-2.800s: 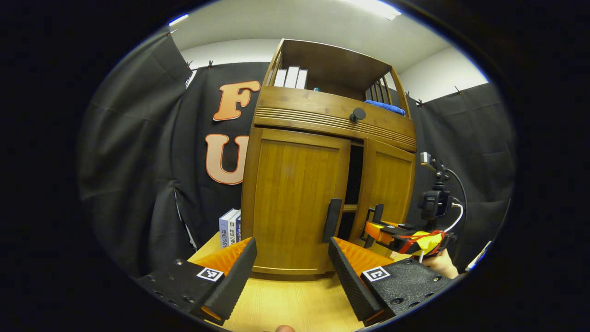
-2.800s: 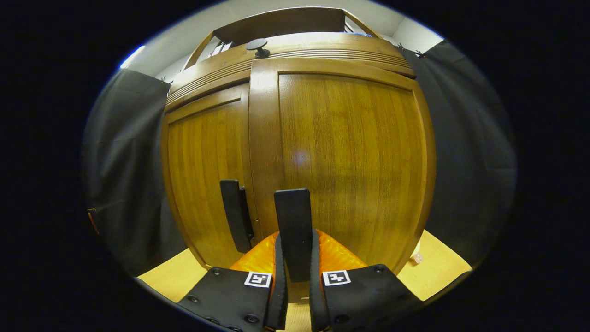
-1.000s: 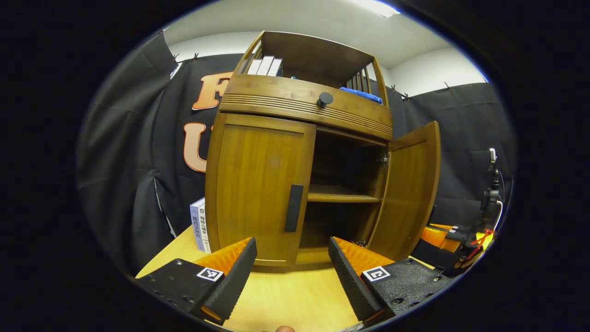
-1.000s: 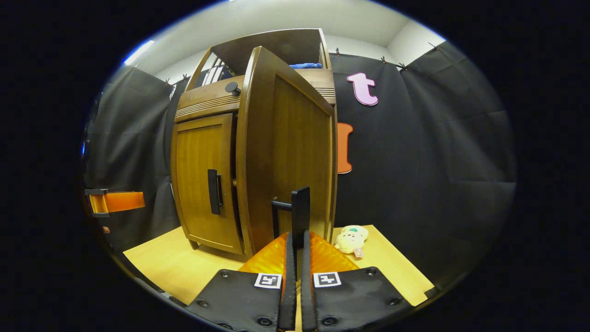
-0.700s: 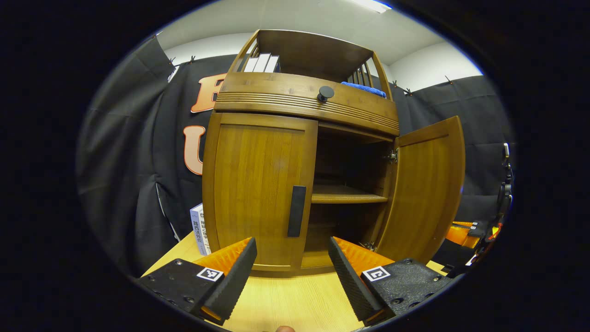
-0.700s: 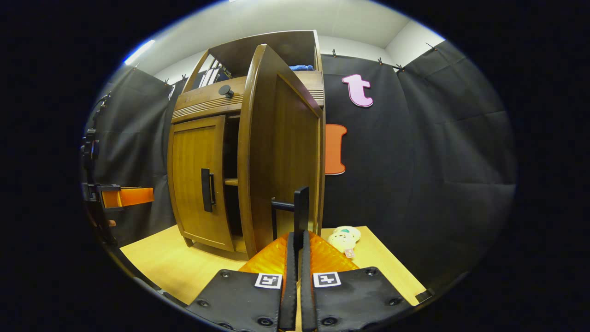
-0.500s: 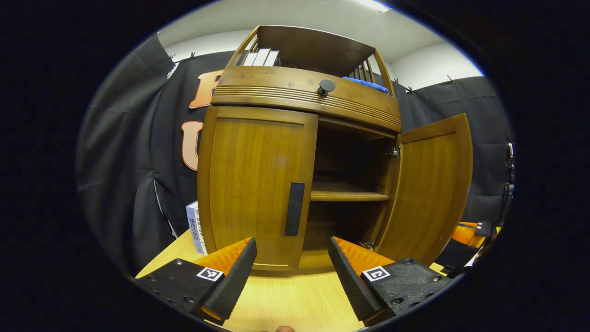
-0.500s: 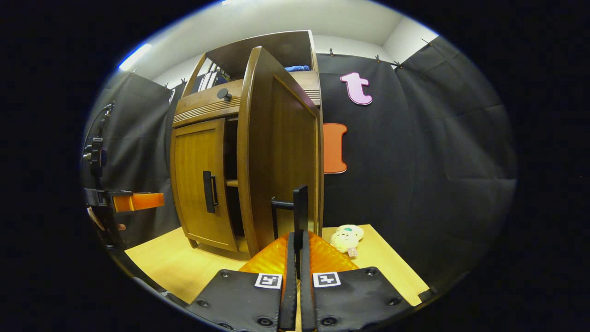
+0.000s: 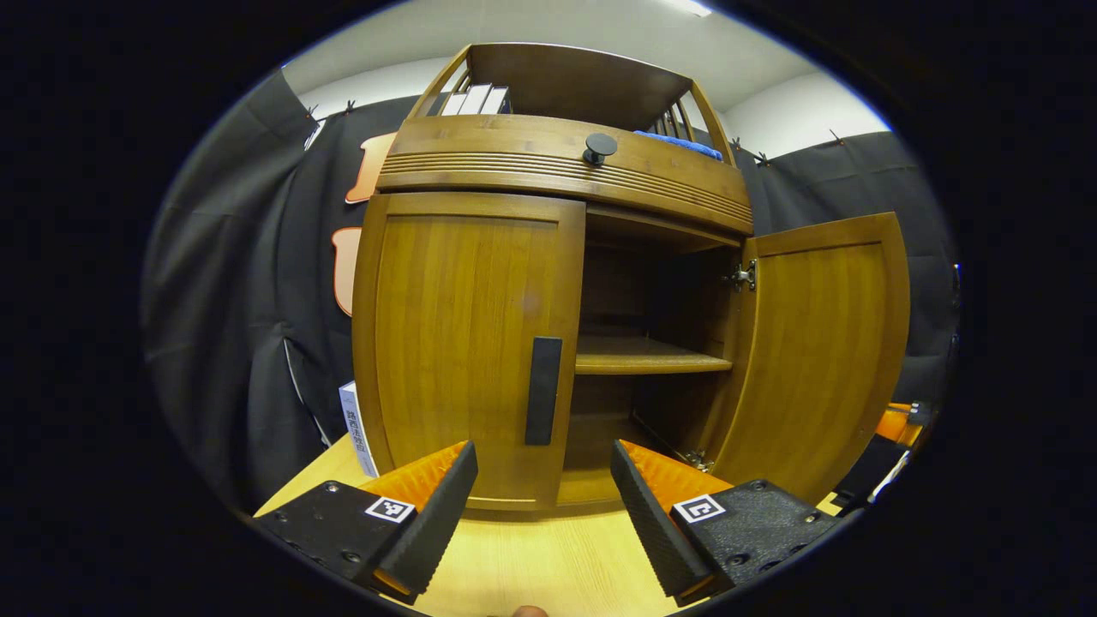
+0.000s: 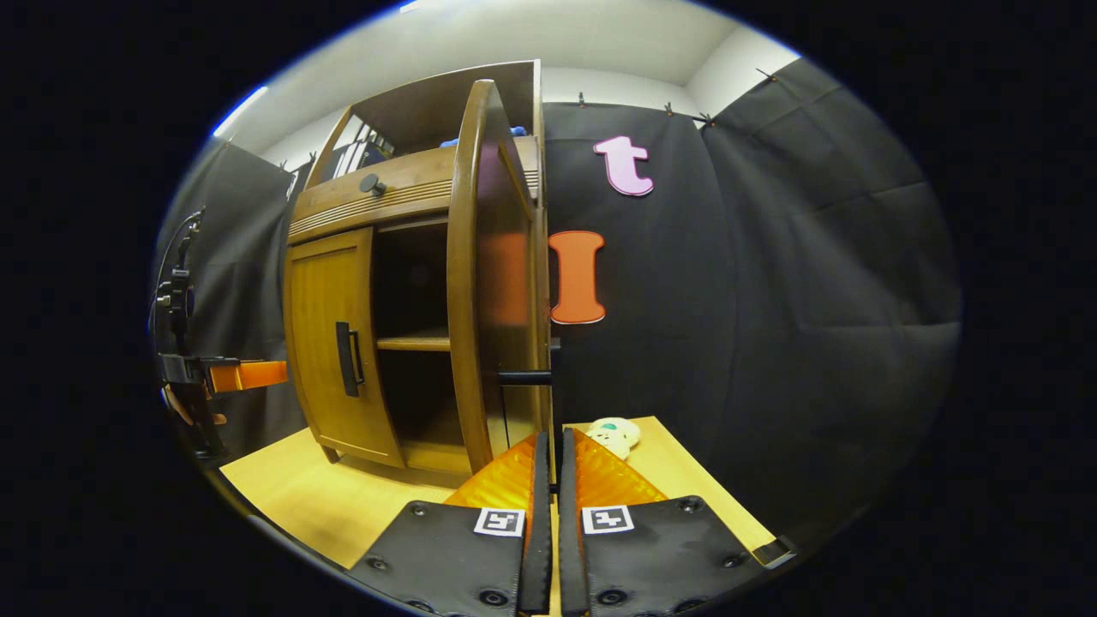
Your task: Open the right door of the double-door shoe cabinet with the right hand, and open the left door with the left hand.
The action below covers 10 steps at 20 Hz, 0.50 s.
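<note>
The left claw (image 9: 542, 506) hangs level with its fingers spread wide apart, nothing between them. The right claw (image 10: 551, 480) points forward, its fingers (image 10: 540, 523) drawn together to a thin slit.

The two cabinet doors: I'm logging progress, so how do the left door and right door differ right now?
The left door is closed flat against the cabinet; the right door is swung wide open, baring the shelf. The left door's handle is free, with the open left gripper short of it; the right door's handle is clamped in the right gripper. Both are the same brown wood with dark vertical handles.
</note>
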{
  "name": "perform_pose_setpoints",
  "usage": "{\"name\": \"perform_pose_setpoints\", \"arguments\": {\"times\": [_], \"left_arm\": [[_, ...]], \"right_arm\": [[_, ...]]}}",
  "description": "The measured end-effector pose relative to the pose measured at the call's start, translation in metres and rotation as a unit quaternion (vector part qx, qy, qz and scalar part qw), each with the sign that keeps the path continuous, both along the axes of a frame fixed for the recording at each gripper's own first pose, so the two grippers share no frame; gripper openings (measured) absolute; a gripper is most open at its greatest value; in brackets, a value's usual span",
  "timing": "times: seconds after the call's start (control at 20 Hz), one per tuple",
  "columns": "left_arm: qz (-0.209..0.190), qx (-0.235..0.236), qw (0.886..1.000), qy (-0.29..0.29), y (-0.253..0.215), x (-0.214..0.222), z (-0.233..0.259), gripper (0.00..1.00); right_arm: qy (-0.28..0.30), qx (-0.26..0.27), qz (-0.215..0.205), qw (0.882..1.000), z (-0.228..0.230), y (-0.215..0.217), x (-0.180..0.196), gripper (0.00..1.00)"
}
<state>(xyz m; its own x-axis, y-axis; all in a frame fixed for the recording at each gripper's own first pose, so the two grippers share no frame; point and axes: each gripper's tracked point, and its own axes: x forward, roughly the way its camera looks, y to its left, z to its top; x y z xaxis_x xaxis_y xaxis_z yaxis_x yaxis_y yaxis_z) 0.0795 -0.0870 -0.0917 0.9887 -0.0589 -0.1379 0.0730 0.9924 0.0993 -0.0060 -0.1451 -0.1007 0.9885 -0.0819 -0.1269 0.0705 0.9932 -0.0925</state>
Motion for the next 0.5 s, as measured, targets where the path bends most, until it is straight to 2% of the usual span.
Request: {"name": "perform_pose_setpoints", "arguments": {"times": [0.2,0.3,0.5], "left_arm": [[0.007,0.006,1.000,-0.003,-0.002,0.017,-0.003,0.92],[0.010,0.008,1.000,0.000,-0.003,0.026,-0.006,0.92],[0.007,0.012,1.000,0.002,-0.009,0.047,-0.006,0.92]], "right_arm": [[-0.003,-0.004,-0.016,1.000,0.002,-0.017,-0.005,0.16],[-0.014,-0.014,-0.030,0.999,0.010,-0.027,-0.011,0.08],[-0.026,-0.005,-0.029,0.999,0.021,-0.026,-0.022,0.08]]}}
